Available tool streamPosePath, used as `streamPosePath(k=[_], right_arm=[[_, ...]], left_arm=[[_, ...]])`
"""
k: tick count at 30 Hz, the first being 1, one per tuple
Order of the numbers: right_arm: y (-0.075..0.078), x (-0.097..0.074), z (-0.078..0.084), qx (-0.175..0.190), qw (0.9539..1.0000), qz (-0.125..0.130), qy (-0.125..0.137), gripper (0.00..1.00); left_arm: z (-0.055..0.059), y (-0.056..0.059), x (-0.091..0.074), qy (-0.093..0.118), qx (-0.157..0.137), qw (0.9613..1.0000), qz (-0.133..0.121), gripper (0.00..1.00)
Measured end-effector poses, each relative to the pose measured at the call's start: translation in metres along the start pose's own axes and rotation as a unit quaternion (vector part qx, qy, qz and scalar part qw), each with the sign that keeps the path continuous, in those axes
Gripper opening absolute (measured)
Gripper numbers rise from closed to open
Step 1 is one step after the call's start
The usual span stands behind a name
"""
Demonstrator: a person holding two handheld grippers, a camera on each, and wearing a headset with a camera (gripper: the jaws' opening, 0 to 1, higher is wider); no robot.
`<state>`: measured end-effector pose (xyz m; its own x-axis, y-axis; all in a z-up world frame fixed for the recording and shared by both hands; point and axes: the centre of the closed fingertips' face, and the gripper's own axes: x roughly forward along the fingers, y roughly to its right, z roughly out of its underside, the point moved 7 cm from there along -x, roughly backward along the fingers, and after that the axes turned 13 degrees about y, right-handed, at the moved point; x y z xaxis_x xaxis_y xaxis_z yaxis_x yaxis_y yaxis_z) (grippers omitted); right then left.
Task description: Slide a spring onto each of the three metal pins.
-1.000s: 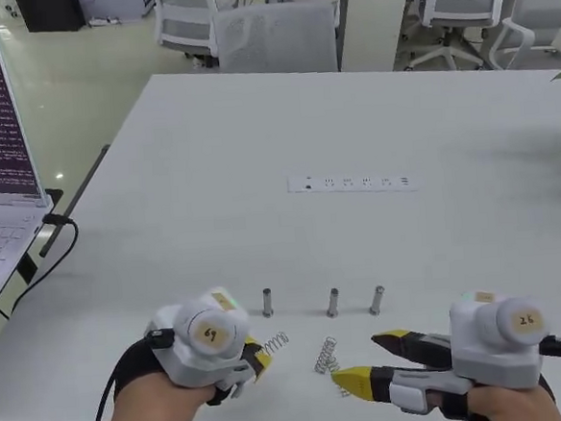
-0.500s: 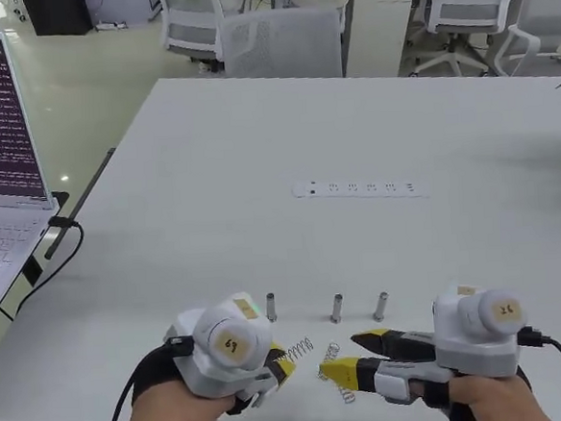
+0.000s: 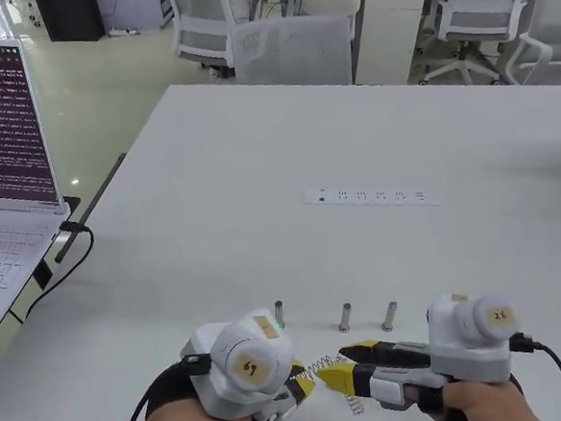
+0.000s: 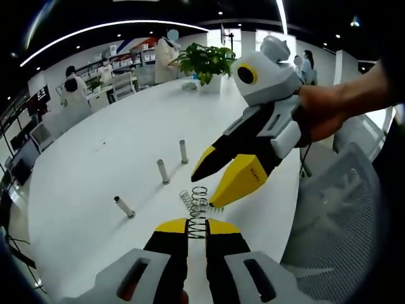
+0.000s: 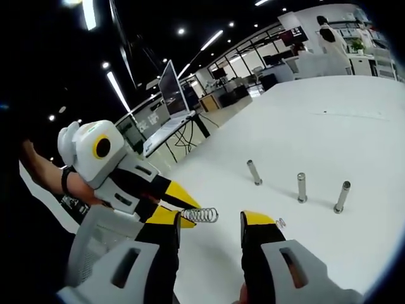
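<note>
All three pins (image 3: pixel 345 316) beyond the jaws are bare. The left gripper (image 4: pixel 197 223) squeezes one spring (image 4: pixel 199 209); the right gripper (image 5: pixel 211 221) is open.

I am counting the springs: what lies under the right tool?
A small coiled metal spring lies on the white table under the right tool; the tool covers part of it.

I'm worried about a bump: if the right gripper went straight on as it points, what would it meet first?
Probably the spring that the left gripper holds: it sits just ahead of the right gripper, between its open jaws. Depth is hard to judge.
</note>
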<state>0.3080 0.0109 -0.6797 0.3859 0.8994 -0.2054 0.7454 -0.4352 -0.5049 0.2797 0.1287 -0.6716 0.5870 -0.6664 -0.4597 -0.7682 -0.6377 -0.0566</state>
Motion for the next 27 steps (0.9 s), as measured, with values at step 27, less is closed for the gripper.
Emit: streamPosePath(k=[27], right_arm=[[-0.0051,0.0039,0.0009,0.057,0.9976,-0.037,0.013,0.15]], left_arm=[[-0.0087,0.0046,-0.0019,0.009,0.027,0.9995,0.016,0.02]])
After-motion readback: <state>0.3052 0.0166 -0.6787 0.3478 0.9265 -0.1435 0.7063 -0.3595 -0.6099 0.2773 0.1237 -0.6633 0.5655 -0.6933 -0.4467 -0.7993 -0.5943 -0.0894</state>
